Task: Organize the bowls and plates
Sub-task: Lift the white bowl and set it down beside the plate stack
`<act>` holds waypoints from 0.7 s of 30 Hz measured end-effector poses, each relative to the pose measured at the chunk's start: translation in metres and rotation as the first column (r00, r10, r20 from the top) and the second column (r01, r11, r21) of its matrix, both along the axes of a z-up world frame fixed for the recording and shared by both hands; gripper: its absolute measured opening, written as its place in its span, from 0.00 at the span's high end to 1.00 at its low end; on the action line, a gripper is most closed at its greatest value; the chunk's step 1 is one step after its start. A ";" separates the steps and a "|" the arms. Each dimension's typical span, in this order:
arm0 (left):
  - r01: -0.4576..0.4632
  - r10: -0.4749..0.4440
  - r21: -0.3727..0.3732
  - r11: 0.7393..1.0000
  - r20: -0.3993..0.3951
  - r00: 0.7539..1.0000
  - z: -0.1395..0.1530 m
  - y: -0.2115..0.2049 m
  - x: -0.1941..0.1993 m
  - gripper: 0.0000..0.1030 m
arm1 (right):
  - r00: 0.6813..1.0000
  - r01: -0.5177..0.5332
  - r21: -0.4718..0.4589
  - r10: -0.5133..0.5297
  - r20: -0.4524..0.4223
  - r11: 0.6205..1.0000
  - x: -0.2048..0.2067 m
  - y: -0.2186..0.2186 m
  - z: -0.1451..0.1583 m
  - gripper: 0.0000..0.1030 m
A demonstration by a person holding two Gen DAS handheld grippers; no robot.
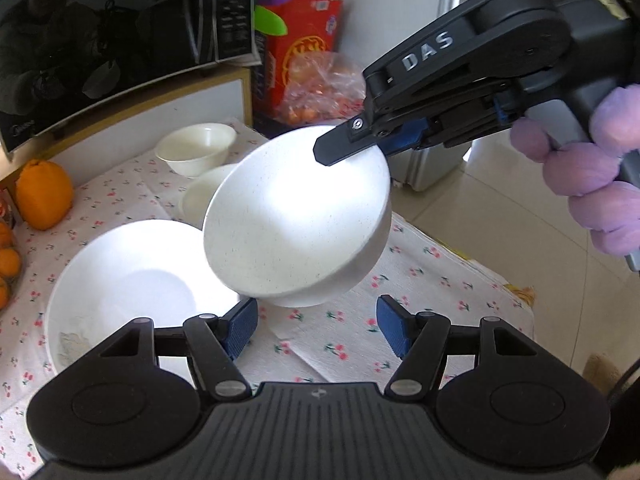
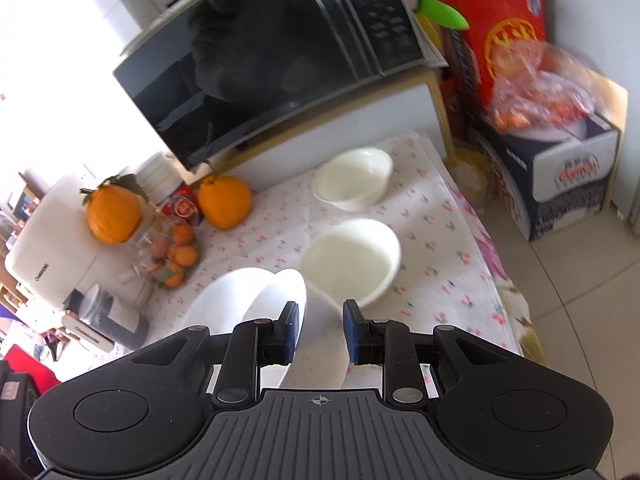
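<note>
White speckled bowl (image 1: pixel 296 220) hangs tilted, rim pinched in right gripper (image 1: pixel 360 140) jaws.

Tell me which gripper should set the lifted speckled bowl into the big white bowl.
Right. The right gripper already clamps the speckled bowl by its rim, tilted in the air just beside the big white bowl. The left gripper is open and holds nothing.

- The speckled bowl (image 1: pixel 296 216) is white with faint dark flecks.
- The large bowl (image 1: pixel 132 280) near left is plain white.
- Two far bowls (image 2: pixel 354 179) are cream.
- The tablecloth (image 1: pixel 420 280) is white with small pink-and-green cherry sprigs.
- The gripper pads (image 1: pixel 394 330) are blue on black arms.
- The far-left orange (image 2: pixel 224 200) is bright orange.
- The far box (image 2: pixel 504 32) is red.
</note>
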State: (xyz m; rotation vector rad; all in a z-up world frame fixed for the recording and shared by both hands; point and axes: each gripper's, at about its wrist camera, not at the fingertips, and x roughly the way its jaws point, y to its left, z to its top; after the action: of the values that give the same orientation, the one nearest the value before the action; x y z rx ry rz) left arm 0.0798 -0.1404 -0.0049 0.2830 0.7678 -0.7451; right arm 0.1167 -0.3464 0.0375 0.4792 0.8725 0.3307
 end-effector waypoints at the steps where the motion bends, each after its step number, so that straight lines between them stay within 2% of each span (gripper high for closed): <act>1: 0.005 -0.005 0.002 1.000 -0.003 1.000 -0.001 -0.003 -0.002 0.40 | 1.000 0.001 -0.009 -0.001 -0.007 1.000 0.000 -0.002 -0.003 0.77; 13: 0.054 -0.053 0.063 0.997 -0.030 0.998 -0.020 -0.021 -0.013 0.40 | 0.995 -0.040 -0.108 0.029 -0.100 0.993 0.002 -0.011 -0.035 0.77; 18: 0.085 -0.083 0.070 0.994 -0.030 0.996 -0.022 -0.026 -0.017 0.40 | 0.988 -0.062 -0.117 0.044 -0.151 0.991 0.004 -0.012 -0.047 0.77; 21: 0.095 -0.093 0.076 0.993 -0.025 0.995 -0.023 -0.029 -0.018 0.42 | 0.987 -0.076 -0.122 0.057 -0.152 0.990 0.003 -0.011 -0.048 0.78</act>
State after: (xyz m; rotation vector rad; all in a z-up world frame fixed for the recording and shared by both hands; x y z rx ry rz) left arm 0.0618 -0.1692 -0.0278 0.3839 0.8093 -0.8094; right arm 0.1200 -0.3579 -0.0108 0.3596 1.0494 0.3015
